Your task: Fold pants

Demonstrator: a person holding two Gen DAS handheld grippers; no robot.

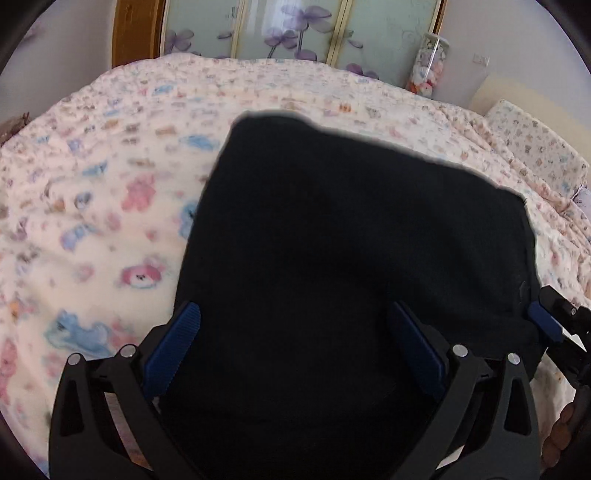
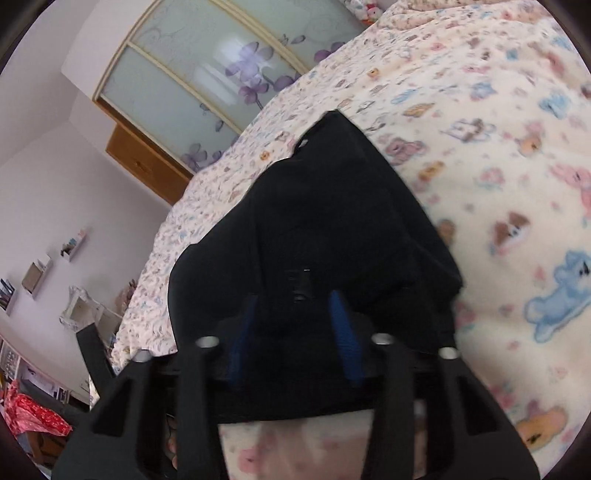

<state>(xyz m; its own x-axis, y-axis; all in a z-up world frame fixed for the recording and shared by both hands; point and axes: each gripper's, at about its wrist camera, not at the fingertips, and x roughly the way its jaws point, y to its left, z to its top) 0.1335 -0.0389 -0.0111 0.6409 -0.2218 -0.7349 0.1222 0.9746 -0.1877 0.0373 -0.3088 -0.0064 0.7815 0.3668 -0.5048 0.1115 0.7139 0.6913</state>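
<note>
Pants [image 1: 332, 240]: folded on bedspread [image 1: 110, 184] | left gripper [image 1: 295, 332]: spread | right gripper [image 2: 291, 314]: grip unclear

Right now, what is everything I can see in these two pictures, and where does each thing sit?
Black fabric pants: one, black, lying partly folded on the bed, under both grippers.
Fleece blanket with cartoon bear print: one, cream with pink and blue figures, covering the bed.
Frosted glass sliding doors with purple flowers: one set, pale green, behind the bed.
Wooden cabinet: one, brown, beside the doors.
Clear tube of plush toys: one, white and pink, by the far wall.
Small wall shelves: several, white, on the wall in the right wrist view.
Left gripper: one, black with blue pads, jaws wide apart over the pants.
Right gripper: one, same colours, jaws partly apart with pants fabric between them.
</note>
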